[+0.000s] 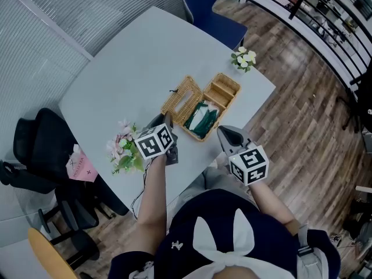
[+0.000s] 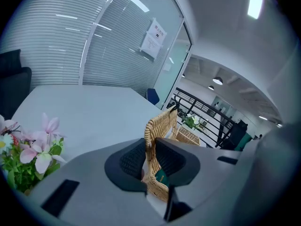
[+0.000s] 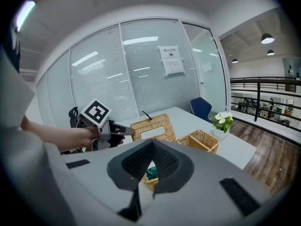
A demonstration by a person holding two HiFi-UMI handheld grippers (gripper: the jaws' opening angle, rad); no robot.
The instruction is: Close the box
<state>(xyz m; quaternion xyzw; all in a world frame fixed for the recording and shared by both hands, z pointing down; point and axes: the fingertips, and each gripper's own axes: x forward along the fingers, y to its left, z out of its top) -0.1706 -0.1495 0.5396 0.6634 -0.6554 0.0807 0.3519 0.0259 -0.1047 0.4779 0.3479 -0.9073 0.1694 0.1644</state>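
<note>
So closest in, the left gripper (image 2: 150, 149) was clamped down on the near edge of the wicker lid (image 1: 185, 97). The weave sat right between the pads, which pressed it from both sides. The right gripper (image 3: 151, 147) hung just to the right of the box's near end with its jaws pinched together and nothing in them.

The box (image 1: 232, 95) sat on the near-right part of the table (image 1: 133, 63), close to the edge by the person. Its long axis ran from near to far-right. The lid was swung open off the left long side, standing up on edge rather than lying flat, so the box opened upward. The near compartment had green packets (image 1: 202, 119) in it; the far one looked bare.

Left of the left gripper were some pink flowers (image 1: 125, 147), right by the table's near-left edge. Over at the far-right corner were white flowers (image 1: 243, 58).

The table was pale grey and plain. A black chair (image 1: 38, 150) stood off its left side and a blue chair (image 1: 209, 10) at the far end. The rest was wood floor (image 1: 302, 115) on the right, a glass wall (image 3: 141, 65) with blinds behind, and a black railing (image 1: 325, 10) way at the back.
</note>
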